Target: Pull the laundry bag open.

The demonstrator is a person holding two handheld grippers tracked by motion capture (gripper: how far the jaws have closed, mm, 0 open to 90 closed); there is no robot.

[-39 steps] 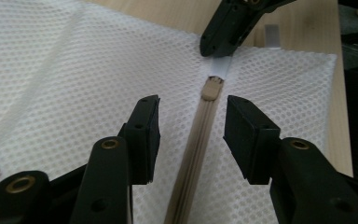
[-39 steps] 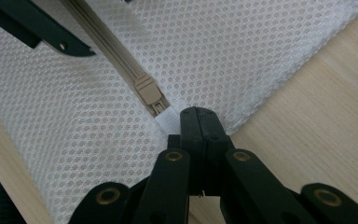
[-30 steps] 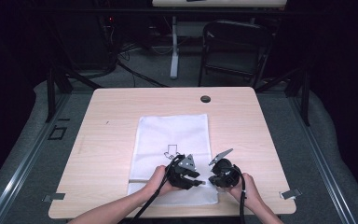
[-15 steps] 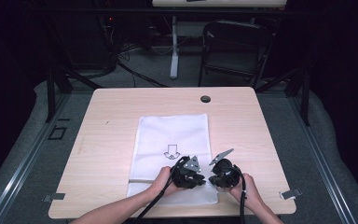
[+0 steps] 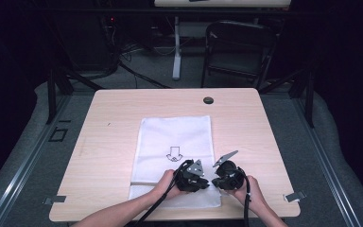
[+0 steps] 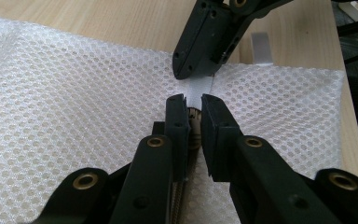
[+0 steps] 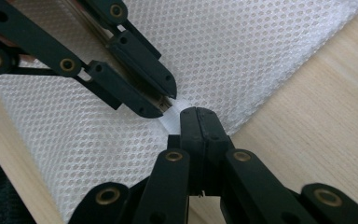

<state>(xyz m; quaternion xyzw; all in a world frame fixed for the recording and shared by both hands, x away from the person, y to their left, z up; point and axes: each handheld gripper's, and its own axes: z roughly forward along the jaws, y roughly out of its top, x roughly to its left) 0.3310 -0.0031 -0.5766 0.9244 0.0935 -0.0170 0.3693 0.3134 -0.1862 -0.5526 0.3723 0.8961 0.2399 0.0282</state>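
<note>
The mesh bag (image 5: 175, 151) lies flat on the bench (image 5: 108, 142), a little toward the person's side, with a small arrow mark (image 5: 173, 153) printed on it. Its near edge carries a zipper (image 6: 195, 133) and a white tab (image 6: 199, 88) at the zipper's end. The left tongs (image 5: 203, 178) and the right tongs (image 5: 213, 178) meet tip to tip over that near edge, toward the bag's right corner.

Compared with a second ago, both hands sit almost where they were; the left tongs have edged slightly toward the right ones, so the tips now stand just beside each other. The bag itself has not shifted.

In the left gripper view, the left tongs (image 6: 193, 105) are narrowly spread, with the zipper's metal piece between the jaws and the white tab just ahead; whether they actually grip it cannot be told. In the right gripper view, the right tongs (image 7: 198, 116) are pressed together, pinching the white tab (image 7: 172, 116) at the bag's edge.

Around them, the bench is bare wood apart from a round dark grommet (image 5: 208, 100) near the far edge, well apart from the bag. A folding chair (image 5: 238, 52) stands beyond the bench. Each pair of tongs blocks the sight of the zipper end from the other's side.
</note>
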